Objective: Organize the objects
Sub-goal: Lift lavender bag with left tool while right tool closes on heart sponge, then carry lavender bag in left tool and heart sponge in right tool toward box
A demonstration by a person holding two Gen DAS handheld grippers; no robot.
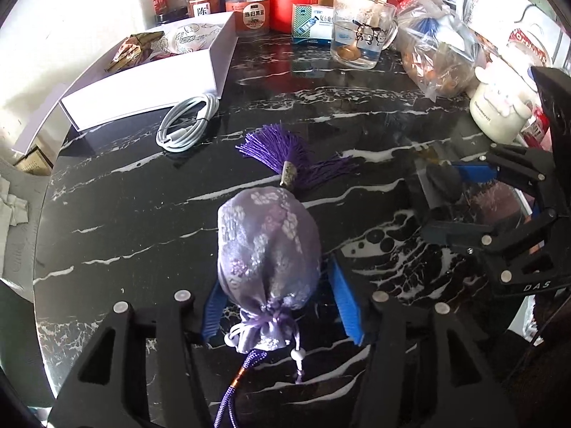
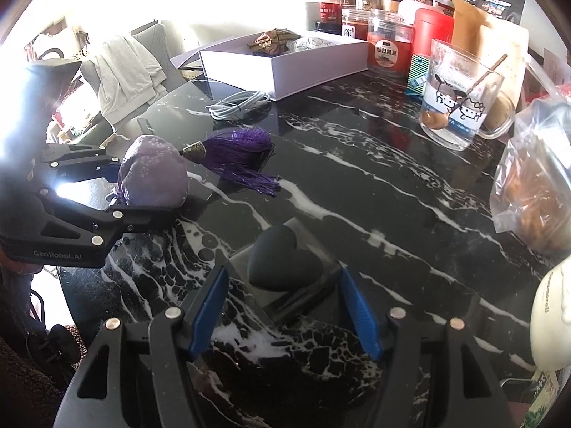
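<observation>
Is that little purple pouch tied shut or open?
Shut. The purple pouch has its neck gathered tight by its drawstring cord, and nothing shows inside.

occluded: white mug [image 2: 551, 317] cut by right edge | purple cord [image 1: 232, 392] leaves bottom edge

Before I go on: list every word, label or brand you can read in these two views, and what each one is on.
"GenRobot.AI": black left gripper body.
"DAS": black right gripper body; the rest is cut off.
"当归黑豆": label of the clear plastic jar with red contents.
"陈": label of the smaller red-filled jar.
White ceramic cartoon mug, blue-and-white medicine box: print too blurred.
</observation>
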